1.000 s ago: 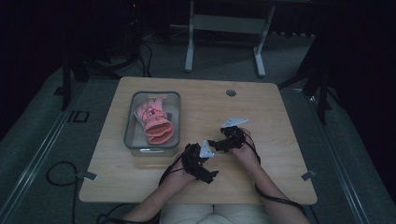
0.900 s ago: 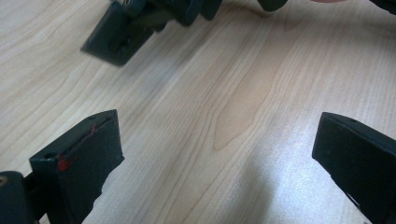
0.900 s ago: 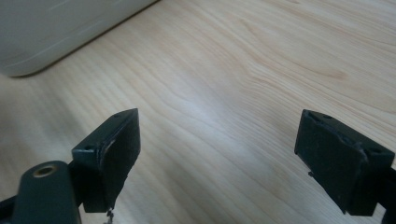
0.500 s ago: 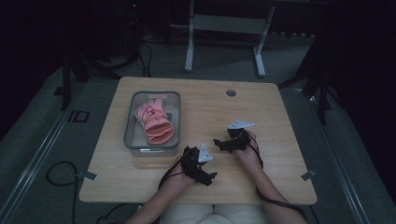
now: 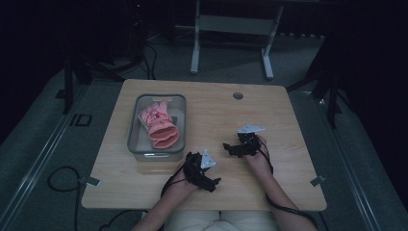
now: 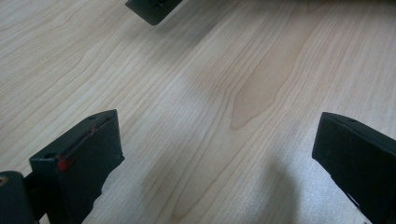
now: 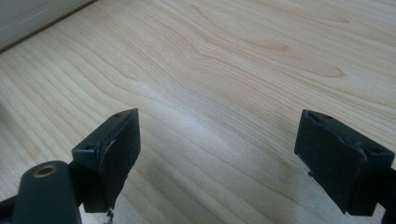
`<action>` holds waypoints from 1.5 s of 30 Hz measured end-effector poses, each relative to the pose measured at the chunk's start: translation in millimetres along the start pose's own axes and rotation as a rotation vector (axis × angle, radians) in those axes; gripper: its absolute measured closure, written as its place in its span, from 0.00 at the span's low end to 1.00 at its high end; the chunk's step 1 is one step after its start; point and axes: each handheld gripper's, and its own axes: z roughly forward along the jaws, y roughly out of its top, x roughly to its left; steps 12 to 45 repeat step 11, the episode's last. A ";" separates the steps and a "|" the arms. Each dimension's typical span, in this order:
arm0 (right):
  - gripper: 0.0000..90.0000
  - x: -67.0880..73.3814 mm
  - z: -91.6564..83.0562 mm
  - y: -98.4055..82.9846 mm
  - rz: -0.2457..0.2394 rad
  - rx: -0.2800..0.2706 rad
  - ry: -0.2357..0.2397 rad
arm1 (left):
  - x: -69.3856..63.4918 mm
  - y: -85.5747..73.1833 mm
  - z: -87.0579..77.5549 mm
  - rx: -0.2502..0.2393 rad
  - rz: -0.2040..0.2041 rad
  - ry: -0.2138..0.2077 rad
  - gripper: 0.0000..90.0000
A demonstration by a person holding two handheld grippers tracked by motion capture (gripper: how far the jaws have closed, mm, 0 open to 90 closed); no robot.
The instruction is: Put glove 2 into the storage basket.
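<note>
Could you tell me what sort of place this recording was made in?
Probably a lab or recording studio: a lone wooden table in a dark room, cables across grey carpet, and a metal stand behind.

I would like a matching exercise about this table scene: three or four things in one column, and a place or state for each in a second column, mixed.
Things:
1. pink glove
2. clear container
3. left gripper
4. round hole

Places or states:
A. open, above bare wood near the table's front edge
B. in the tabletop near the far edge
C. lying inside the container
D. standing on the table's left half

Pairs: 1-C, 2-D, 3-A, 4-B
</note>
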 end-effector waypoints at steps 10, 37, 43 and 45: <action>0.16 -1.0 0.3 0.3 0.012 -0.005 -0.001 | 2.3 -1.6 0.1 0.004 -0.009 -0.001 0.01; 0.16 -0.9 0.3 0.3 0.012 -0.006 -0.002 | 2.1 -1.6 0.1 0.004 -0.007 0.001 0.01; 0.16 -0.9 0.3 0.3 0.012 -0.006 -0.002 | 2.1 -1.6 0.1 0.004 -0.007 0.001 0.01; 0.16 -0.9 0.3 0.3 0.012 -0.006 -0.002 | 2.1 -1.6 0.1 0.004 -0.007 0.001 0.01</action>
